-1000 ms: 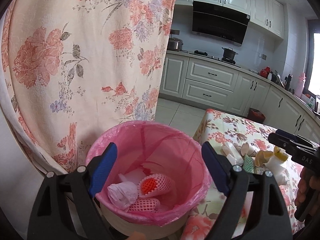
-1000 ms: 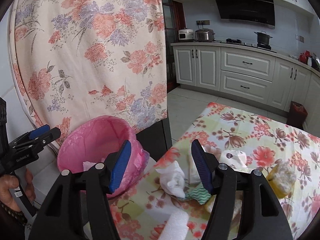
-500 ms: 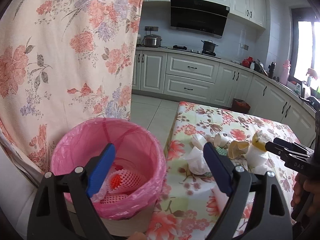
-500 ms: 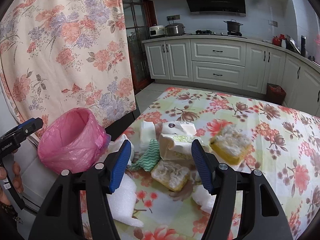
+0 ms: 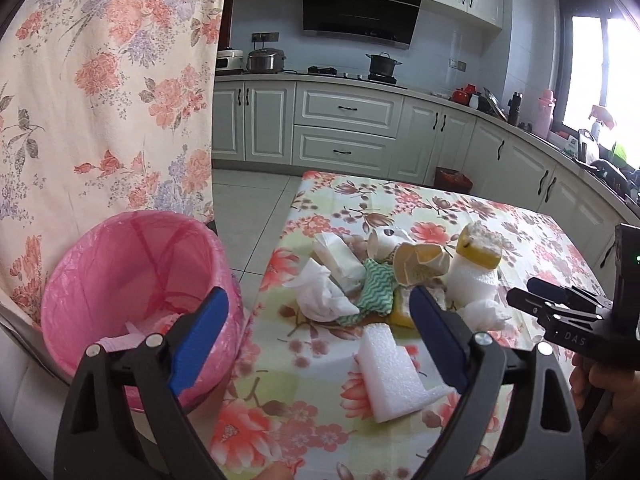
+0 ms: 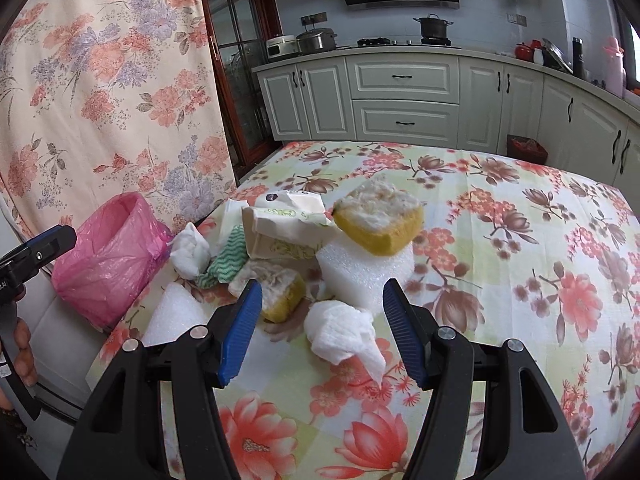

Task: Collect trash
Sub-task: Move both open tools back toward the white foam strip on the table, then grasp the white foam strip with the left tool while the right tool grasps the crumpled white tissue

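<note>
Floral plastic tablecloth (image 6: 520,240) covers the table and fills most of the right wrist view, with a big flower-print curtain (image 5: 100,100) hanging at upper left. Round bin lined with a pink plastic bag (image 5: 132,280) sits off the table's left edge, lower left in the left wrist view, already with some scraps inside. Trash pile is bunched near that table edge: white foam block (image 6: 368,276) with a yellow sponge (image 6: 380,220) on top, a crushed white paper carton (image 6: 288,228), a flat white foam piece (image 5: 392,372), a green zigzag cloth (image 5: 374,290), and crumpled white tissue (image 6: 344,336). Left gripper (image 5: 320,344) has just been opening, jaws wide, nothing between them, hanging over the gap between bin and table. Right gripper (image 6: 320,316) is spread apart too, empty, with that tissue lying on the table between its blue pads (image 6: 402,332), untouched.
</note>
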The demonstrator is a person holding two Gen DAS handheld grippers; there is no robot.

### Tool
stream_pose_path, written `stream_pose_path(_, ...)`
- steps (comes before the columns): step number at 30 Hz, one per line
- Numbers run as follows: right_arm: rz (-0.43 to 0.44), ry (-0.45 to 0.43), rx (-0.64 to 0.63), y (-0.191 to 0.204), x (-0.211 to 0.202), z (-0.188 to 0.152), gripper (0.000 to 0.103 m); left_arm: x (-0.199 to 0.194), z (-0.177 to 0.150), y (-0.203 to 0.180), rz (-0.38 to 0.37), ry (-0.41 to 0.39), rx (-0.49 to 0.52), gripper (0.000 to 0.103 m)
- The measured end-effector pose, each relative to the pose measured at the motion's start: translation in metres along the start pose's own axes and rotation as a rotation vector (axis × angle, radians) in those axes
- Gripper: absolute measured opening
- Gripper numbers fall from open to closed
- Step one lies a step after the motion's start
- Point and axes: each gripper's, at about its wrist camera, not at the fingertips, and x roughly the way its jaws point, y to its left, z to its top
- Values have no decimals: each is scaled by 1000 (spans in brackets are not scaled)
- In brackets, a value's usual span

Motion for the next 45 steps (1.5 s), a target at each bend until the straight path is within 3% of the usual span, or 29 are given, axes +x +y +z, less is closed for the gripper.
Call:
stream_pose_path(8, 4, 46, 7, -11, 14, -14, 61, 22, -13, -28, -38, 68, 26, 89)
stream_pose_path(18, 18, 92, -2, -12, 33, -16, 61, 52, -28, -45, -65, 153, 28, 77)
stream_pose_path(20, 16, 96, -5, -12, 36, -15, 61, 57, -30, -46, -69, 168, 28, 71)
stream_pose_path(26, 20, 111, -5, -12, 42, -14, 60, 72, -35, -47, -76, 215, 11, 68)
stream_pose_path(29, 14, 116, -9, -11, 45, -15, 59, 77, -38, -47, -78, 236, 1, 59)
stream_pose_path(33, 7, 132, -11, -10, 50, -17, 53, 83, -42, -49, -74, 269, -19, 56)
stream_pose_path(37, 8, 142, -19, -8, 52, -17, 46, 88, -45, -51, -67, 306, -37, 44)
stream_pose_path(41, 7, 148, -18, -8, 54, -17, 43, 93, -49, -52, -59, 335, -41, 40)
stream_pose_path(45, 9, 151, -29, -7, 53, -18, 31, 94, -49, -49, -68, 340, -45, 37)
